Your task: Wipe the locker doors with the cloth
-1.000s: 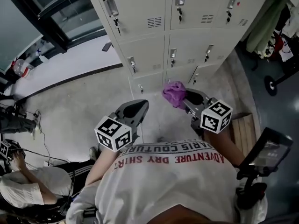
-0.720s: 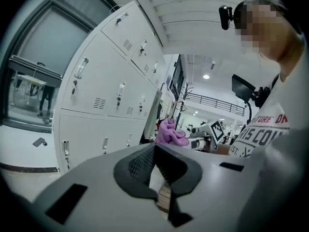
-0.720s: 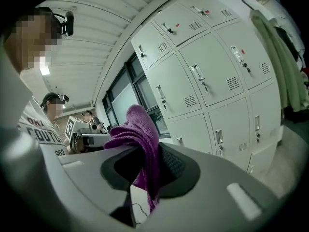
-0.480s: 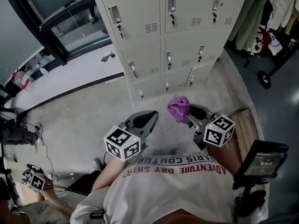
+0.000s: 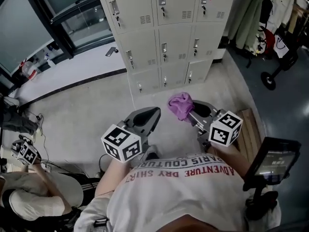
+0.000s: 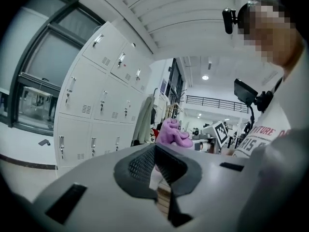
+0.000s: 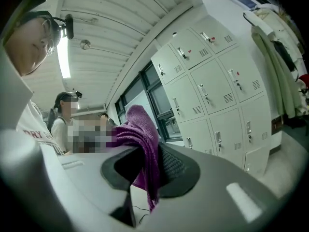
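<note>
**A:** Shirt (image 5: 178, 187) nearest the camera, white with red print. What sits just past it?

**B:** Two grippers, held out side by side above the floor (image 5: 82, 110). The left gripper (image 6: 155, 151) has its jaws pressed together, with nothing caught between them.

**A:** And the other one?

**B:** The right gripper (image 7: 149, 163) is clenched on the cloth (image 7: 142, 139) — a purple one, bunched up above the jaws, with a tail hanging down between the pads.

**A:** Where is the cloth in relation to the doors?

**B:** In the air, well apart from them. A pale wooden pallet (image 5: 248, 129) lies on the floor just to the right of that gripper. At the lower left a person (image 5: 29, 197) in a light top sits among cables.

**A:** Farther on?

**B:** The lockers (image 5: 164, 33) stand across the floor — pale grey, three columns of doors, all closed, each with a handle. A dark-framed window (image 5: 29, 28) runs along to their left. Coats (image 5: 248, 13) hang to their right.
</note>
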`<control>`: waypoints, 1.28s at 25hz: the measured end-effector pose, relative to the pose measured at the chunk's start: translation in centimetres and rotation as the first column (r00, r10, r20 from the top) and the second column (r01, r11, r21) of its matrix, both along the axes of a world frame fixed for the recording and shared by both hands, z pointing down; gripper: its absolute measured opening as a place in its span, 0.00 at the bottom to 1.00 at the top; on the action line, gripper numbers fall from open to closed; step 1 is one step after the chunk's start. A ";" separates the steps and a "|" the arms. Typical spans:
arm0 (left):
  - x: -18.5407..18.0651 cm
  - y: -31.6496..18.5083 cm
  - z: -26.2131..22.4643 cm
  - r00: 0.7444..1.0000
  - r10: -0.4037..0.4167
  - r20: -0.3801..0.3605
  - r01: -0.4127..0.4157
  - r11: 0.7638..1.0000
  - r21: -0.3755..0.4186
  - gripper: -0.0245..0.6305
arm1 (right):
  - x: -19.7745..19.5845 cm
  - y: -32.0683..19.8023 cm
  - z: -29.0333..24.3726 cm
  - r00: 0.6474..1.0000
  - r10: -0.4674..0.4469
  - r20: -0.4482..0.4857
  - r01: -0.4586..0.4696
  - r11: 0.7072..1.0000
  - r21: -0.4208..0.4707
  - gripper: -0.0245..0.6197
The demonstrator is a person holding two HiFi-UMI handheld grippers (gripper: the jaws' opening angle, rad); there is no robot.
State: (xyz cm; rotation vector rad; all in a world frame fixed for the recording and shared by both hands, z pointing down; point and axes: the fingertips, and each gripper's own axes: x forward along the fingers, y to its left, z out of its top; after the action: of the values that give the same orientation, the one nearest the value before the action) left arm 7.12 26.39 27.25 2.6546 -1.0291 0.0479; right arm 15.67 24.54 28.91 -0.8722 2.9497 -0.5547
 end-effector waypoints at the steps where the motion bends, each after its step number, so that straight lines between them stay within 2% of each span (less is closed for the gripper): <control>1: 1.3 1.6 0.0 1.000 -0.006 -0.007 0.006 1.000 0.004 0.04 | 1.4 1.6 -0.1 1.000 0.001 0.001 -0.001 1.000 0.011 0.16; 3: 4.1 4.4 -0.3 1.000 -0.010 -0.011 0.010 1.000 0.009 0.04 | 4.3 4.5 -0.6 1.000 0.006 0.003 -0.006 0.999 0.032 0.16; 7: 9.1 8.8 -0.7 0.999 0.004 0.039 -0.005 1.000 0.031 0.04 | 9.1 9.0 -1.5 1.000 0.012 0.001 -0.012 0.998 0.059 0.16; 12: 12.5 12.4 -1.5 0.998 0.012 0.059 -0.015 0.999 0.042 0.04 | 12.5 12.7 -2.0 1.000 0.016 0.011 -0.017 0.997 0.072 0.15; 19: 13.9 15.2 -1.8 0.998 0.012 0.069 -0.016 0.998 0.059 0.04 | 13.8 15.7 -1.8 0.999 0.016 0.033 -0.018 0.997 0.075 0.15; 32: 13.1 16.4 -2.6 0.997 -0.002 0.076 -0.004 0.997 0.076 0.04 | 13.0 16.7 -2.7 1.000 0.003 0.027 -0.004 0.997 0.073 0.15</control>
State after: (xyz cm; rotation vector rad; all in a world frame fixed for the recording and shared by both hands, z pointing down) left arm 20.21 42.77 24.63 2.7407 -1.0737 0.1132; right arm 28.64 41.22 26.24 -0.8559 2.9232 -0.4509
